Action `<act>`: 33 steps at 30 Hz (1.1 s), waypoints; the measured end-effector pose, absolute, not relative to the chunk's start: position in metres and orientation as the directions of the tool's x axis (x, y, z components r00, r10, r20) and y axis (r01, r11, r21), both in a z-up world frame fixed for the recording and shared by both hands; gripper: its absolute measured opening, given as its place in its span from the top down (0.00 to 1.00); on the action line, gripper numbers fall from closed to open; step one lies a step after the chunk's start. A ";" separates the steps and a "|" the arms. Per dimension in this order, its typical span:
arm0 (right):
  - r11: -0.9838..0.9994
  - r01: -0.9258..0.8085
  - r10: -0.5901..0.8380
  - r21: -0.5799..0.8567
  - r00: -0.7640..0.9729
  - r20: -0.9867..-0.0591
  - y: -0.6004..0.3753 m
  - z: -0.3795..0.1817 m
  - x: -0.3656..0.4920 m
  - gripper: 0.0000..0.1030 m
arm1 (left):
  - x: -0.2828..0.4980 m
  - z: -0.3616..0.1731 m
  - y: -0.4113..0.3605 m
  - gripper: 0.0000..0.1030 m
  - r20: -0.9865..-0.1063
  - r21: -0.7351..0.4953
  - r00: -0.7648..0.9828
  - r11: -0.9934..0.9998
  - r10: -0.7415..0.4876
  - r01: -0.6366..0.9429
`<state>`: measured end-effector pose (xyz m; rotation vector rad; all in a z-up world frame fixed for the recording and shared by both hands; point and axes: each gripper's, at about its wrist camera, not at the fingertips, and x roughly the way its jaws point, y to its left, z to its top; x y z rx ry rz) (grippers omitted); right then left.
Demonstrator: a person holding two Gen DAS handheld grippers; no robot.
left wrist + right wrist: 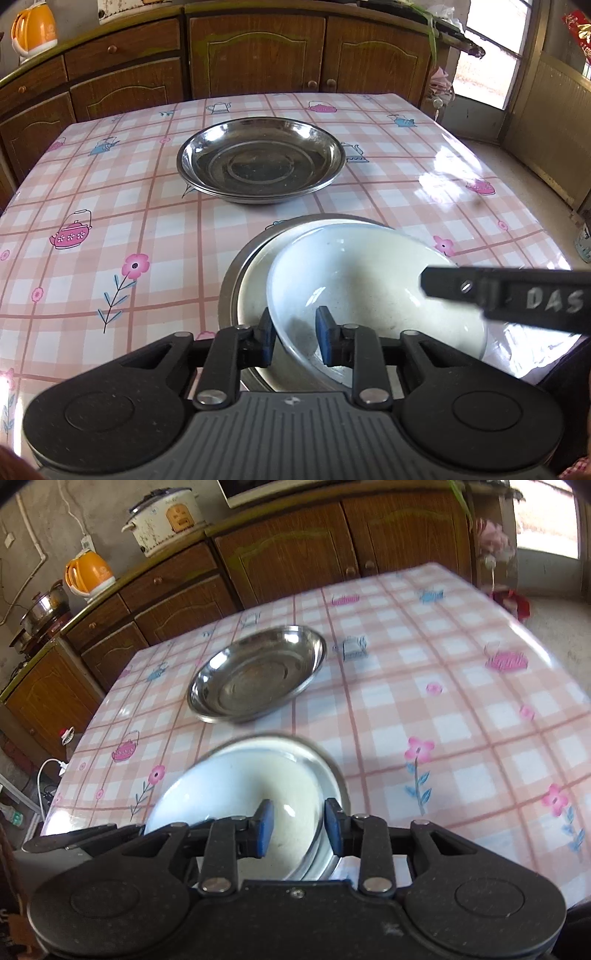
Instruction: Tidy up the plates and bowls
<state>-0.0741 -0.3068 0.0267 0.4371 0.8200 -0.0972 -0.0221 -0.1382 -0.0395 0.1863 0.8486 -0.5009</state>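
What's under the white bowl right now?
The white bowl sits tilted in a steel plate, whose rim shows around its left and far sides. Whether more dishes lie beneath is hidden. The left gripper straddles the bowl's near rim.

Legible text, one item: raised letters "DAS", cut off by the frame's right edge, on the black arm of the right gripper (517, 295), at right of the left wrist view. Labels on the orange kettle (90, 572) and rice cooker (164, 520): unreadable.

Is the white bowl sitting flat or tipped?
Tipped: the white bowl leans inside the steel bowl, its near rim between the left gripper pads.
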 end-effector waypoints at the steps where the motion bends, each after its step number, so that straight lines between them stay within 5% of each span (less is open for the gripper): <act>1: 0.904 0.250 0.085 0.346 0.689 -0.720 -0.309 0.028 -0.075 0.59 | -0.022 -0.040 -0.138 0.74 -0.757 -0.039 0.554 0.869 -0.348 0.493; 10: 0.911 0.252 0.070 0.327 0.686 -0.725 -0.308 0.026 -0.077 0.58 | -0.024 -0.037 -0.136 0.73 -0.750 -0.039 0.561 0.870 -0.351 0.492; 25: 0.926 0.222 0.062 0.304 0.707 -0.705 -0.307 0.037 -0.091 0.49 | -0.035 -0.011 -0.128 0.39 -0.706 -0.041 0.603 0.872 -0.371 0.488; 33: 0.955 0.138 0.101 0.263 0.683 -0.723 -0.296 0.036 -0.106 0.48 | -0.027 -0.009 -0.112 0.36 -0.711 -0.019 0.630 0.904 -0.313 0.428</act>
